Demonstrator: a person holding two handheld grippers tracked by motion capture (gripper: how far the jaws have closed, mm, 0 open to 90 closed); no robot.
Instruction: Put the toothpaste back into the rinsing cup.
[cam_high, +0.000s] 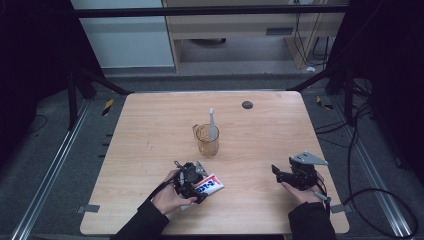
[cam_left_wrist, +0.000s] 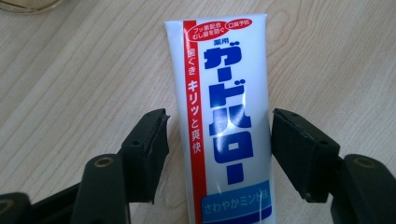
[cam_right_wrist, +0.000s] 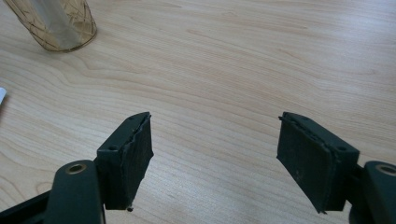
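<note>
- White toothpaste tube (cam_left_wrist: 219, 116) lies flat on the wooden surface (cam_high: 260, 135), near its front edge left of middle, between the left claw's (cam_left_wrist: 218, 144) parted jaws; gaps show on both sides, so nothing is gripped yet.
- Closing there could squash the soft tube, or let it slide out along its glossy skin.
- Amber cup (cam_high: 207, 140) holding what looks like a toothbrush (cam_high: 212, 125) stands mid-surface; a careless swing might tip it.
- Right claw (cam_right_wrist: 215, 154) gapes wide, empty, near the front right corner.

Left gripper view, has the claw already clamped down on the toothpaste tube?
No, the left claw straddles the toothpaste tube with a visible gap beside each pad.
</note>
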